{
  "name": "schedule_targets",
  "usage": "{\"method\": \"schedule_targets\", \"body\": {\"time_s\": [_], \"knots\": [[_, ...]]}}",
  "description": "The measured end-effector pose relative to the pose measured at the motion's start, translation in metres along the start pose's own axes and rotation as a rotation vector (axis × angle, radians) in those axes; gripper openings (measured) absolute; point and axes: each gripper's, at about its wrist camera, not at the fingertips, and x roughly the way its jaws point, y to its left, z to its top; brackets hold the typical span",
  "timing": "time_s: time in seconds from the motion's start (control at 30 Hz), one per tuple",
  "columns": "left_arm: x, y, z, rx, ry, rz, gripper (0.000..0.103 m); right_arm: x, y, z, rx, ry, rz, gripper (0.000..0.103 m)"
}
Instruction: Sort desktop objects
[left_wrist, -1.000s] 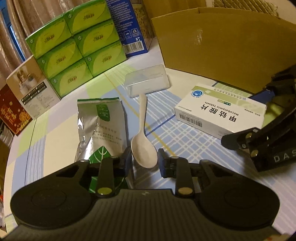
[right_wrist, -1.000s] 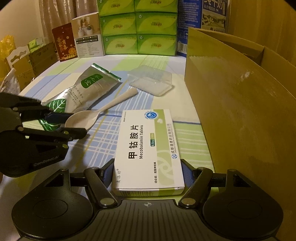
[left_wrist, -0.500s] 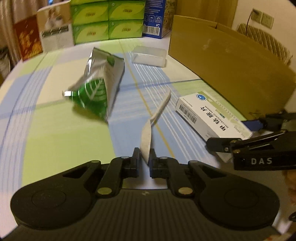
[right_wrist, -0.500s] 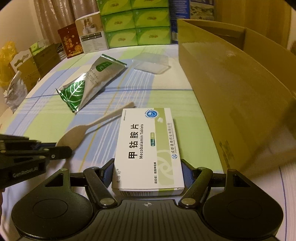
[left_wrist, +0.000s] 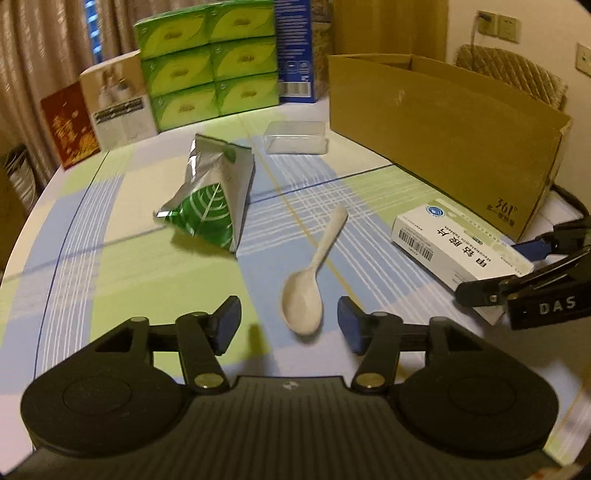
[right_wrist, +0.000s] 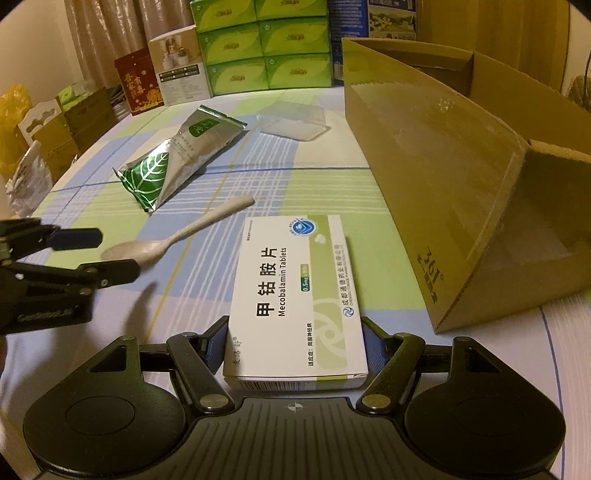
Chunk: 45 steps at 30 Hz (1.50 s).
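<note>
Spoon (left_wrist: 303, 303) lies bowl-first between the left gripper (left_wrist: 288, 320) pads, jaws opening, neither pad touching it, so it is not held; it looks to sit on or just above the checked tablecloth (left_wrist: 110, 258), handle pointing away toward the cardboard box (left_wrist: 443, 140). Pale plastic-looking spoon, probably very light and stiff, smooth and a bit slippery; bowl is rounded so pads would slide off it, better grip looks like the flat neck where handle meets bowl, pads across the narrow width. Right gripper (right_wrist: 294, 347) is clamped on the near end of the medicine box (right_wrist: 299, 295), pads pressed on both long sides, box sticking forward beside the cardboard box wall. Medicine box is thin card, light, likely to dent if squeezed hard, and held at one end it could droop or twist; a mid-length grip would be steadier. Foil pouch (left_wrist: 210, 199) lies further back on the cloth, crinkly, soft and shiny, likely to slip and deform, best pinched at a sealed flat edge. Clear plastic container (left_wrist: 295, 137) sits beyond it near the stacked green tissue boxes (left_wrist: 210, 66); rigid, light, brittle-looking, take by the short sides
</note>
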Motion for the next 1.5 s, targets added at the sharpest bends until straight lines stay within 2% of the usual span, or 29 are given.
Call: {"method": "schedule_targets", "body": {"time_s": [0.07,0.23,0.4,0.53,0.67,0.8,0.97,1.07,1.27,1.5], "knots": [[0.008,0.003,0.002,0.030,0.003,-0.005,0.057,0.001,0.000,0.000,-0.006,-0.004,-0.002,0.069],[0.025,0.005,0.000,0.105,0.010,-0.043,0.057,0.003,0.001,-0.001,-0.016,-0.011,-0.008,0.069],[0.031,0.013,-0.001,0.121,0.001,-0.117,0.056,0.004,0.001,0.000,-0.015,-0.018,-0.008,0.069],[0.033,0.014,0.000,0.155,-0.010,-0.139,0.047,0.005,0.001,0.001,-0.010,-0.021,-0.003,0.069],[0.035,0.016,0.003,0.161,0.000,-0.159,0.029,0.004,0.000,0.001,-0.002,-0.021,-0.001,0.069],[0.031,0.012,0.003,0.128,0.031,-0.142,0.029,0.002,0.000,0.000,0.008,-0.016,-0.007,0.069],[0.017,0.001,-0.005,-0.065,0.078,-0.101,0.028,-0.005,0.000,-0.007,0.024,-0.012,-0.009,0.069],[0.004,-0.013,-0.013,-0.137,0.068,-0.088,0.028,-0.010,-0.001,-0.013,0.018,-0.015,-0.008,0.069],[-0.005,-0.035,-0.028,-0.030,0.012,-0.081,0.031,-0.014,-0.006,-0.018,0.022,-0.025,-0.015,0.069],[-0.003,-0.029,-0.028,0.037,-0.001,-0.071,0.031,-0.015,-0.006,-0.019,0.017,-0.036,-0.020,0.069]]}}
